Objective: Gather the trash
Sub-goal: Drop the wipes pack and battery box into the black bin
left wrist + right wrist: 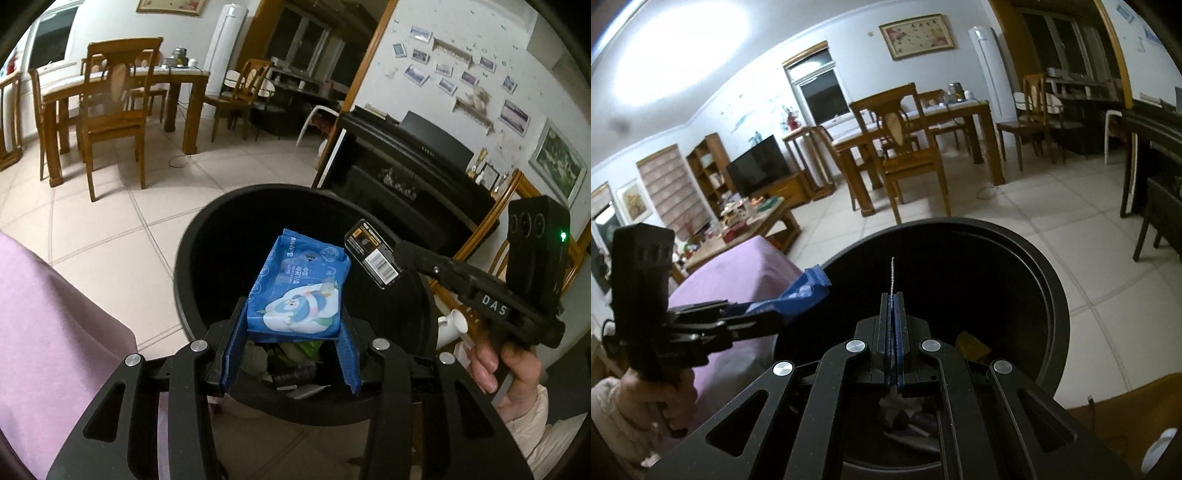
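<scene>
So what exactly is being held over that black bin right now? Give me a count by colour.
Blue: 1, the blue wipes packet clamped in the left gripper.
Black: 1, the black barcode card pinched in the right gripper, seen there edge-on.
Total: 2 pieces, both above the open black bin, which already has rubbish at the bottom.

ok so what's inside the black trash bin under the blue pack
Below the blue wipes pack, the black bin holds crumpled trash: something green and dark and white scraps. The pack and left gripper cover the rest of the bottom.
</scene>
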The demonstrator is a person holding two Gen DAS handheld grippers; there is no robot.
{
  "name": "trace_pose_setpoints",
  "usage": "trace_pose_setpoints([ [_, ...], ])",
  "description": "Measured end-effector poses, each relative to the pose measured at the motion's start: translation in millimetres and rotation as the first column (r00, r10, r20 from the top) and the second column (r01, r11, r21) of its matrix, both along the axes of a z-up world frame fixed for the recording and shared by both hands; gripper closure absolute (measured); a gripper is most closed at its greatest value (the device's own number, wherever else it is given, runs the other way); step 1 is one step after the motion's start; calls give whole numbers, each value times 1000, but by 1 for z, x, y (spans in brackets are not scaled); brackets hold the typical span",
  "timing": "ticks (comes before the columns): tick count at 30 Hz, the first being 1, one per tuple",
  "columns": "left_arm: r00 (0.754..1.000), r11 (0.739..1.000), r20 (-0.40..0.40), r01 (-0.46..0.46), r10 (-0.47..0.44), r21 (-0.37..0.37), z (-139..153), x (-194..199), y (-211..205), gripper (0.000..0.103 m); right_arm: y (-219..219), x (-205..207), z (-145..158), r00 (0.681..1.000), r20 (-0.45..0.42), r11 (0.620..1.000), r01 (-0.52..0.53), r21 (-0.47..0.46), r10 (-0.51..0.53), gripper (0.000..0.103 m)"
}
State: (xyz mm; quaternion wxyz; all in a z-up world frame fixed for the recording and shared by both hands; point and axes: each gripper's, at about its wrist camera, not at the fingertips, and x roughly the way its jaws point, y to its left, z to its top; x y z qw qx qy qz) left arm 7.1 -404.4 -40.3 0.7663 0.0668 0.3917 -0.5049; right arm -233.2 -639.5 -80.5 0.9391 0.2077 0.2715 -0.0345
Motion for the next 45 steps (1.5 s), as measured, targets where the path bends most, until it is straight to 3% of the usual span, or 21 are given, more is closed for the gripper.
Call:
trace_pose_setpoints([
  [23, 992, 993, 70, 98, -103, 68, 1, -27, -34, 57, -3, 5, -9, 999, -20, 998, 43, 48, -42, 100],
  [24, 992, 993, 71, 98, -103, 72, 1, -27, -34, 47, -2, 5, -9, 999, -20, 997, 44, 56, -43, 89],
  [25, 992, 993, 76, 92, -98, 72, 3, -27, -33, 31, -3, 4, -9, 999, -20, 997, 47, 61, -46, 69],
  [27, 992, 995, 96, 79, -85, 62, 6, -28, -30, 21, -2, 2, -8, 999, -15, 996, 53, 76, -52, 51],
  [38, 989, 998, 135, 55, -60, 39, 19, -33, -12, 16, 28, 6, 5, 999, -10, 998, 33, 51, -32, 51],
  [40, 988, 998, 145, 48, -52, 31, 22, -34, -6, 16, 34, 9, 8, 1000, -10, 999, 28, 46, -27, 44],
  [45, 987, 1000, 162, 6, -8, 14, 29, -31, 16, 16, 54, 19, 15, 1000, -4, 999, -9, 47, 10, 43],
])
